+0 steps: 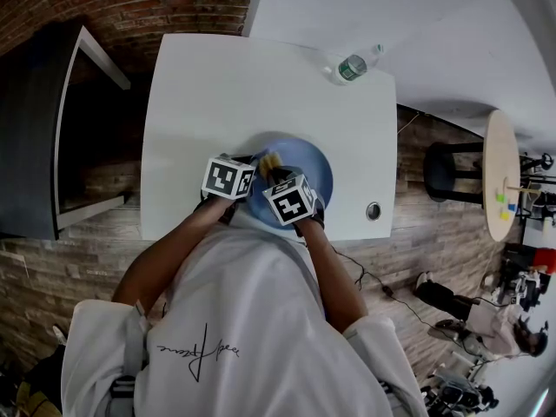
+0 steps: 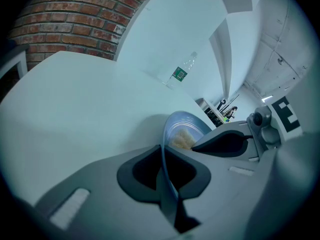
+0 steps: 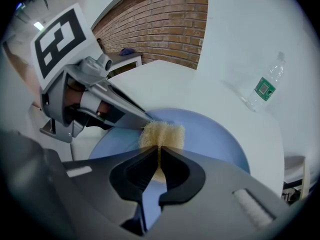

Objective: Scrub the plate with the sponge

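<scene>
A blue plate lies on the white table in front of the person. My left gripper is shut on the plate's rim, which runs edge-on between its jaws. My right gripper is shut on a tan fibrous sponge and presses it onto the plate near the left gripper's tips. In the head view the sponge shows as a small yellow patch between the two marker cubes. From the left gripper view the sponge sits inside the plate beside the right gripper's finger.
A clear plastic water bottle lies at the table's far right corner. A round hole sits near the table's right front edge. A brick wall stands behind, a dark cabinet to the left, a stool and round table to the right.
</scene>
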`<state>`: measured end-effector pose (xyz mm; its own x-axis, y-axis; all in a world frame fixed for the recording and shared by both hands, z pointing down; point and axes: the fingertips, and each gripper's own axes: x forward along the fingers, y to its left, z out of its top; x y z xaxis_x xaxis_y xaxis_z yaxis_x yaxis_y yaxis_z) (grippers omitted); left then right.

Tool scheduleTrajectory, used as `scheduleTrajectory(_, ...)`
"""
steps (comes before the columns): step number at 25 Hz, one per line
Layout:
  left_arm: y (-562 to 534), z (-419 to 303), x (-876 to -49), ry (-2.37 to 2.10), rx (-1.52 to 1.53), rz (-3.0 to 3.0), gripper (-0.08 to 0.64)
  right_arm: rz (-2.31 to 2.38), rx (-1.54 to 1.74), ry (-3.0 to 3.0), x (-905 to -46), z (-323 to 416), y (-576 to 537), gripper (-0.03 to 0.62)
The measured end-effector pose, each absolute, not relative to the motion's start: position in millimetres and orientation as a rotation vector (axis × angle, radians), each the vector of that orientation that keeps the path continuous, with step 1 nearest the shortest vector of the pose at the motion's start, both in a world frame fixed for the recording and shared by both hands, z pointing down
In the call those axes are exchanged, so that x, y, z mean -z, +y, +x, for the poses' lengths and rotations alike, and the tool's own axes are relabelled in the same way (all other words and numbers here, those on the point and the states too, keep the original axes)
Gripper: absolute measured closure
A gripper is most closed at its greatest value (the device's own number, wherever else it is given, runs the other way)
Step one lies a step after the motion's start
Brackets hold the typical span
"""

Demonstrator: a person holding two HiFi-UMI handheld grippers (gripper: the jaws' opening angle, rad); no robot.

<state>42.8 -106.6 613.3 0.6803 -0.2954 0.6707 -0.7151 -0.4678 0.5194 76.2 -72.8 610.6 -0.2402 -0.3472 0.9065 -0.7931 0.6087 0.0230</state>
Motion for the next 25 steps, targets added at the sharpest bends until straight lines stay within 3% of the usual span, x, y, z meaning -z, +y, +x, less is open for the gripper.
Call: scheduleTrajectory(25, -106.9, 43.0, -613.1, -0.784, -0.639, 2.062, 0.532, 0.714, -0.562, -1.885, -612.3, 54.3, -37.6, 0.568)
